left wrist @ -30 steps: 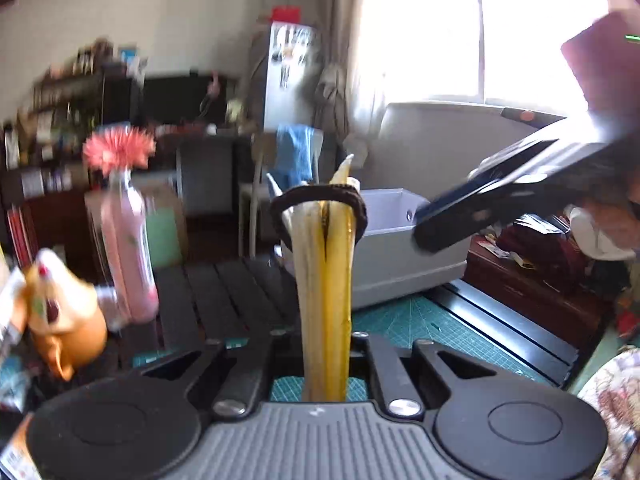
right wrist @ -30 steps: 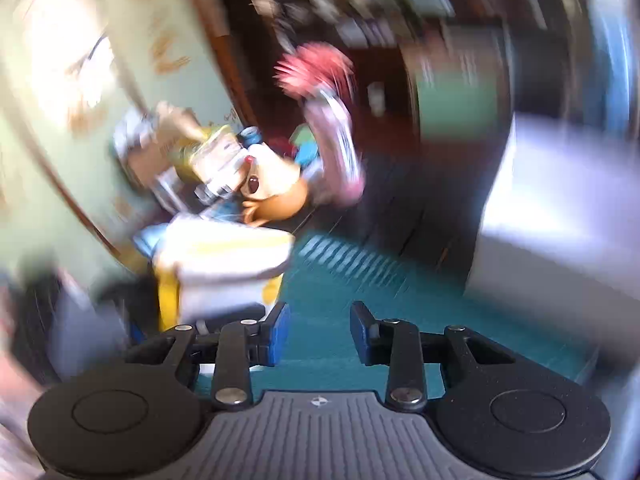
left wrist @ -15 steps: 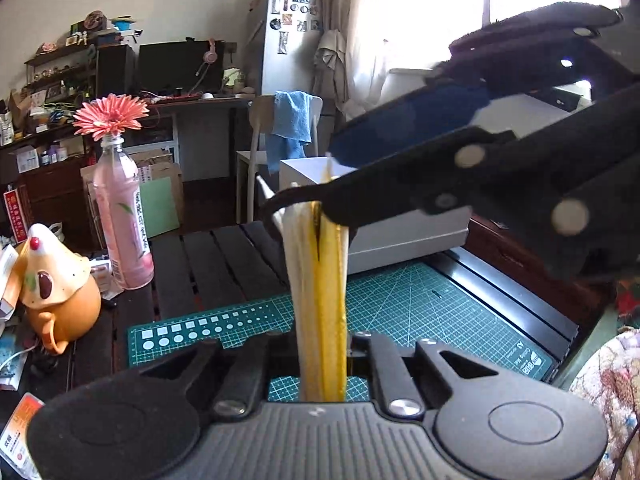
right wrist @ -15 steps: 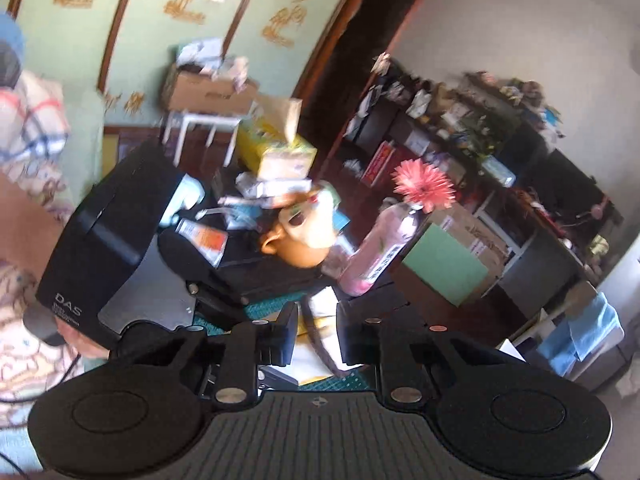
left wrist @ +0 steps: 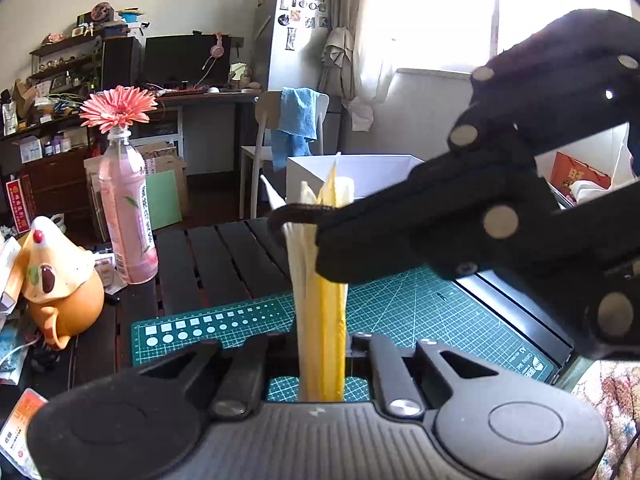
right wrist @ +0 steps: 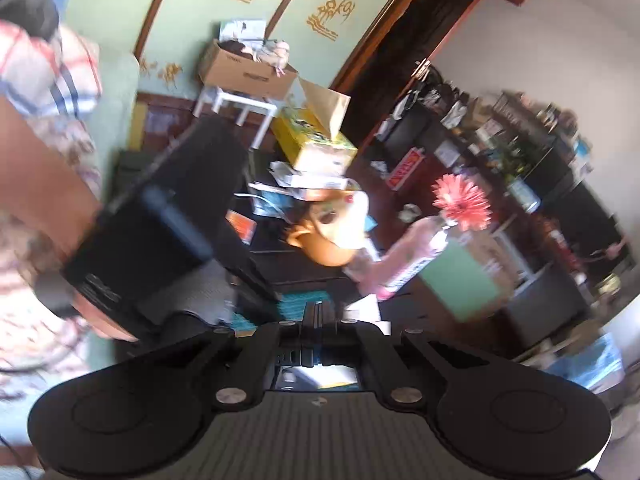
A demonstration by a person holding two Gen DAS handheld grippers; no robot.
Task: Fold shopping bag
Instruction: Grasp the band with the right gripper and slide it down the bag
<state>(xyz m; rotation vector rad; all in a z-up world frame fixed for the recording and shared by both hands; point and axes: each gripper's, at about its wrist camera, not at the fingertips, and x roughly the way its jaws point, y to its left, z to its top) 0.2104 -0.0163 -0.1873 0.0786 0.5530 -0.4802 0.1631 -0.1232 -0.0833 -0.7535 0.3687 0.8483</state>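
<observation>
The shopping bag [left wrist: 318,300] is folded into a narrow yellow and white bundle. It stands upright between the fingers of my left gripper [left wrist: 320,344], which is shut on it. A black strap [left wrist: 294,213] loops around the bundle's top. My right gripper [left wrist: 332,246] reaches in from the right at strap height, its fingers covering the strap's right end. In the right wrist view my right gripper [right wrist: 320,314] has its fingers pressed together, and what they pinch is hard to make out. The left gripper's black housing [right wrist: 160,216] and a person's hand fill the left of that view.
A green cutting mat [left wrist: 420,312] lies on a dark slatted table [left wrist: 216,264]. A pink bottle with a flower [left wrist: 124,216] and an orange pot [left wrist: 60,292] stand at the left. A white box [left wrist: 360,172] sits behind the bag.
My right gripper swung in from the right, went from open to shut, and now sits at the black strap. My left gripper kept the bag upright in place.
</observation>
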